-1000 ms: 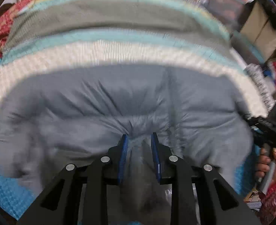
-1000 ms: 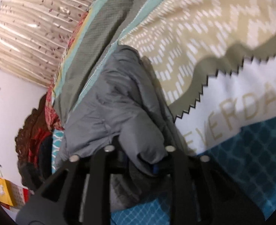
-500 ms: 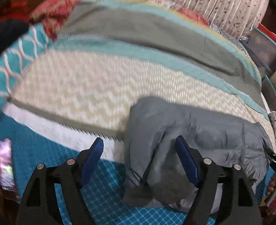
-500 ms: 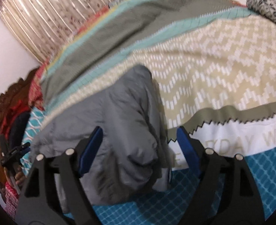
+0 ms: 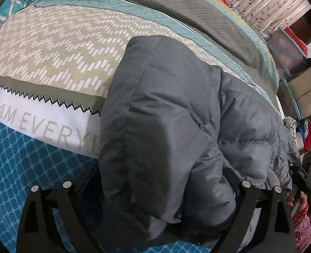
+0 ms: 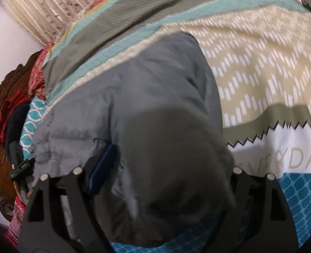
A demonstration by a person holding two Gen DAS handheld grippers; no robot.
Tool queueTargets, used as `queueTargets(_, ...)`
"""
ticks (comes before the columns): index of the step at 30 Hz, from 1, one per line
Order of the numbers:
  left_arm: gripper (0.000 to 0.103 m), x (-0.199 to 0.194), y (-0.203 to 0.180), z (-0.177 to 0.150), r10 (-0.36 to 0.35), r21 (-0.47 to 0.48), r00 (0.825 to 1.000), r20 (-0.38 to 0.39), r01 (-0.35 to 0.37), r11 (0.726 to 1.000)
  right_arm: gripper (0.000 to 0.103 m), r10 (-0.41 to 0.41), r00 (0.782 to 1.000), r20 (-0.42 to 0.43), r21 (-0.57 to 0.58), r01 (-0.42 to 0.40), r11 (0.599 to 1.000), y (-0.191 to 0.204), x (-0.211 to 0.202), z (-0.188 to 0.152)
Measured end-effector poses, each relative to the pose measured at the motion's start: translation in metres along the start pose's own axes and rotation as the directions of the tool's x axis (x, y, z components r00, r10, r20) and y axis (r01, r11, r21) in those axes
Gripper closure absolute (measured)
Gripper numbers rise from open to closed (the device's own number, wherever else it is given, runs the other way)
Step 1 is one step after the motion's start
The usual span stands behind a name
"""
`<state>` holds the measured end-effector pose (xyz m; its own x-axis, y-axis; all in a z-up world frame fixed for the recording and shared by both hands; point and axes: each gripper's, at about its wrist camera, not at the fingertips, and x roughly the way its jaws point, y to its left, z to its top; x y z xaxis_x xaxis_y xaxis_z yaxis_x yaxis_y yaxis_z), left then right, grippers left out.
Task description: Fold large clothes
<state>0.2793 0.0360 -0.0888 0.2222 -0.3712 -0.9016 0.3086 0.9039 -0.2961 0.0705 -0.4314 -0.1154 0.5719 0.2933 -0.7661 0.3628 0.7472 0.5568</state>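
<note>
Left wrist view looks down on the grey puffer jacket (image 5: pixel 168 116), which lies bunched on the bed over the patterned bedspread (image 5: pixel 56 48), covering part of the printed lettering on its white band. My left hand-held gripper (image 5: pixel 157 191) has its jaws spread wide, having just been opening, and a thick fold of the jacket bulges up between them; most of both fingers is hidden behind the cloth, and I cannot see the pads pressing on it. At the right edge of this view my other hand (image 5: pixel 301 200) shows, wrapped around the handle of its tool.

From the right wrist view, which is somewhat blurred, the same jacket (image 6: pixel 155 97) fills the middle, with a dark rounded fold lying close to the lens. My right hand-held gripper (image 6: pixel 161 168) also stands wide, its jaws having just been opening; the blue pad of one finger (image 6: pixel 102 164) rests beside the fold without squeezing it, and the other finger is hidden by the cloth. Curtains (image 6: pixel 41 6) hang behind the bed.
</note>
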Motion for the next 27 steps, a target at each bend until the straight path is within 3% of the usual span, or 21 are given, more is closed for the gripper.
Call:
queueTargets(9, 0.005, -0.014, 0.009, 0.006, -0.058, 0.013, 0.998, -0.014, 0.058, 0.998, 0.011, 0.03, 0.999, 0.021, 0.006, -0.03, 1.0, -0.002, 0.011, -0.004)
queueTargets(14, 0.005, -0.055, 0.018, 0.014, -0.159, 0.014, 0.984, 0.076, 0.159, 0.987, 0.011, 0.097, 0.995, 0.034, 0.042, -0.098, 0.994, -0.011, 0.009, -0.005)
queueTargets(18, 0.005, -0.072, 0.033, 0.021, -0.147, -0.018, 0.983, 0.113, 0.15, 0.988, 0.011, 0.1, 0.994, 0.047, 0.045, -0.102, 0.994, -0.011, 0.008, -0.007)
queueTargets(22, 0.005, -0.056, 0.034, 0.03, -0.139, -0.03, 0.988, 0.063, 0.142, 0.989, 0.011, 0.099, 0.994, 0.051, 0.047, -0.101, 0.994, -0.012, 0.007, -0.008)
queueTargets(27, 0.005, -0.011, 0.015, 0.02, -0.166, 0.0, 0.984, -0.069, 0.167, 0.986, 0.01, 0.09, 0.995, 0.046, 0.062, -0.093, 0.994, -0.013, 0.006, -0.009)
